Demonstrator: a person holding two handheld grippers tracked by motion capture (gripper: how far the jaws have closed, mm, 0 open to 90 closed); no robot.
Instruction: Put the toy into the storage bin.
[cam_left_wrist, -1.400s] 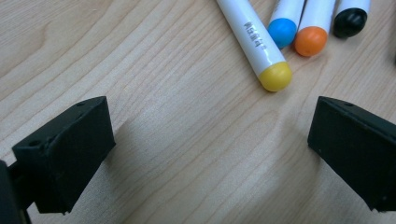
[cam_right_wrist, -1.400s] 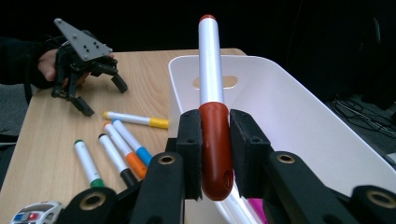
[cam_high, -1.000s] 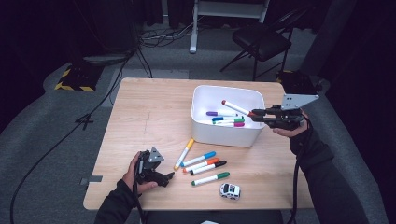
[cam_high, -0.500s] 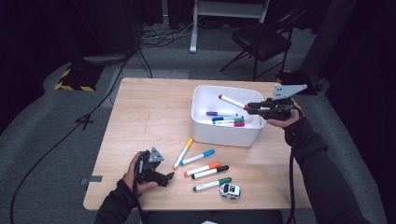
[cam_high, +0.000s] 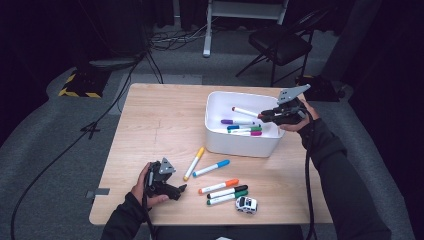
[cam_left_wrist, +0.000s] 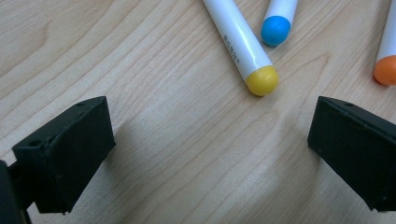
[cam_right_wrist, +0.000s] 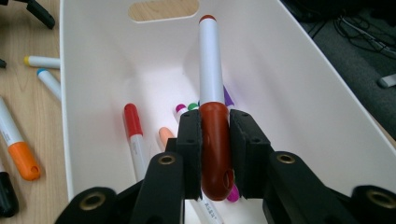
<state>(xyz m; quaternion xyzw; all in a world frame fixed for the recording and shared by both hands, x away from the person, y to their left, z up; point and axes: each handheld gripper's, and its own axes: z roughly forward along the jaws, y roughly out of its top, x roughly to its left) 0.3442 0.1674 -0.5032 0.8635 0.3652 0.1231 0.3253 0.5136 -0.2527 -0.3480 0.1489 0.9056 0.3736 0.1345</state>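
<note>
My right gripper is shut on a brown-capped white marker, holding it by the cap over the white bin. Several markers lie in the bin's bottom, among them a red-capped one. My left gripper rests low on the wooden table at the front left, open with nothing between its black jaws. Just beyond it lie a yellow marker, a blue marker and an orange marker.
A black and a green marker lie near the front edge beside a small white toy car. A black chair and cables stand on the floor behind the table.
My right gripper has carried the brown-capped marker leftward from beyond the bin's right rim to over the bin. My left gripper has stayed put.
</note>
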